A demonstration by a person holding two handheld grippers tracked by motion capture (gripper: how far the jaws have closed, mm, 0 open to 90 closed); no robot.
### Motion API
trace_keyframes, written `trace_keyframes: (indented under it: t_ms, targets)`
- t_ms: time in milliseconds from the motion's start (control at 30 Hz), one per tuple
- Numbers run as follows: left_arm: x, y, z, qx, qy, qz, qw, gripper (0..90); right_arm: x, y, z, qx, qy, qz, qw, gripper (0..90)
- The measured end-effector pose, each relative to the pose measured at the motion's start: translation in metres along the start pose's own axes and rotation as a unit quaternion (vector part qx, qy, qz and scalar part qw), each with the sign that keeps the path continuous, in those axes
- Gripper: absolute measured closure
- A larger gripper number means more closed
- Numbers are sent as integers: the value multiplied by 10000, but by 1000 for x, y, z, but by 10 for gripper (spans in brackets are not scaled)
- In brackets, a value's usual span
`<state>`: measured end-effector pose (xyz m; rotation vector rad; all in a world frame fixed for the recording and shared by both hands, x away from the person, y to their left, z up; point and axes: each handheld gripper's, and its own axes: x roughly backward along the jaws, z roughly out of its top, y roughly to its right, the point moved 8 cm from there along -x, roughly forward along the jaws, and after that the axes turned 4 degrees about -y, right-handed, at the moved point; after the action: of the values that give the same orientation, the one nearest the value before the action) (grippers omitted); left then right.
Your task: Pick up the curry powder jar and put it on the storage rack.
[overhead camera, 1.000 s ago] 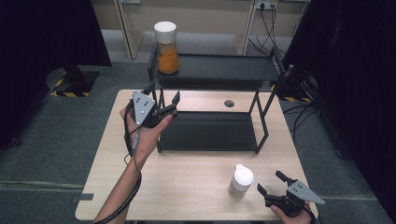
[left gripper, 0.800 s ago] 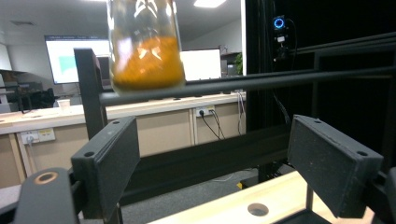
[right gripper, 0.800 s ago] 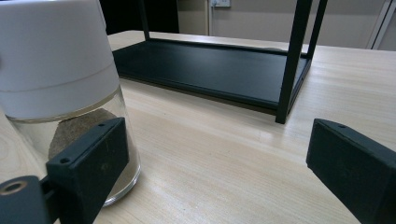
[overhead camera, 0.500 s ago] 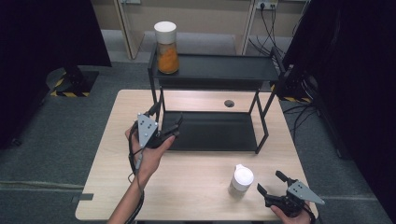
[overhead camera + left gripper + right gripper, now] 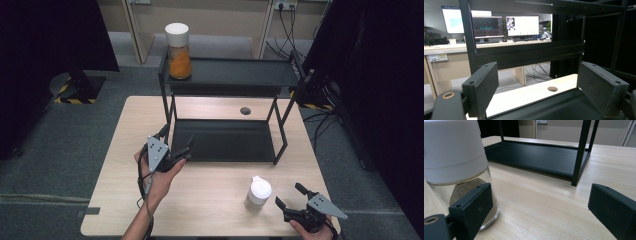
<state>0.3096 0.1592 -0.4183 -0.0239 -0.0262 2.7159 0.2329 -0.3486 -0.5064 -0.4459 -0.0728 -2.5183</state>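
A black two-tier rack (image 5: 235, 74) stands on the wooden table (image 5: 215, 195). On its top shelf, at the left end, stands a jar of orange contents (image 5: 178, 46) with a white lid. My left gripper (image 5: 177, 140) hovers at the front left corner of the lower shelf (image 5: 225, 141), open, with nothing between its jaws (image 5: 541, 92). A small white-lidded glass jar (image 5: 259, 192) stands near the table's front right. My right gripper (image 5: 290, 196) sits just right of it, open. In the right gripper view the jar (image 5: 454, 157) stands behind the left jaw, outside the gap.
A round cable hole (image 5: 245, 110) lies in the table behind the rack; it shows past the lower shelf in the left gripper view (image 5: 552, 88). The rack's thin posts (image 5: 581, 150) frame the lower shelf. Grey carpet and dark curtains surround the table.
My left gripper has come down and toward the person, from beside the rack's left post to the lower shelf's front left corner. The right gripper and the small jar have stayed put.
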Motion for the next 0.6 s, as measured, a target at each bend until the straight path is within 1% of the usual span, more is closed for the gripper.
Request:
trace_keyframes:
  t_ms: [33, 100, 133, 200, 300, 467, 600]
  targets:
    - [0, 1, -2, 16, 5, -8, 10000, 163, 0, 0, 0, 4, 2, 1, 10000, 62]
    - [3, 2, -8, -7, -67, -13, 10000, 163, 0, 0, 0, 2, 2, -2, 10000, 62]
    - [3, 2, -8, -7, -67, -13, 10000, 163, 0, 0, 0, 2, 2, -2, 10000, 62]
    - [5, 3, -15, 3, -114, -15, 9999, 163, 0, 0, 0, -2, 4, 3, 10000, 62]
    - [6, 3, -21, 48, -137, -10, 9999, 163, 0, 0, 0, -5, 9, 4, 10000, 62]
    - [9, 4, -36, 129, -257, -23, 9996, 163, 0, 0, 0, -6, 5, 7, 10000, 62]
    - [10, 5, -44, 147, -322, -24, 9994, 162, 0, 0, 0, 2, 4, 4, 10000, 62]
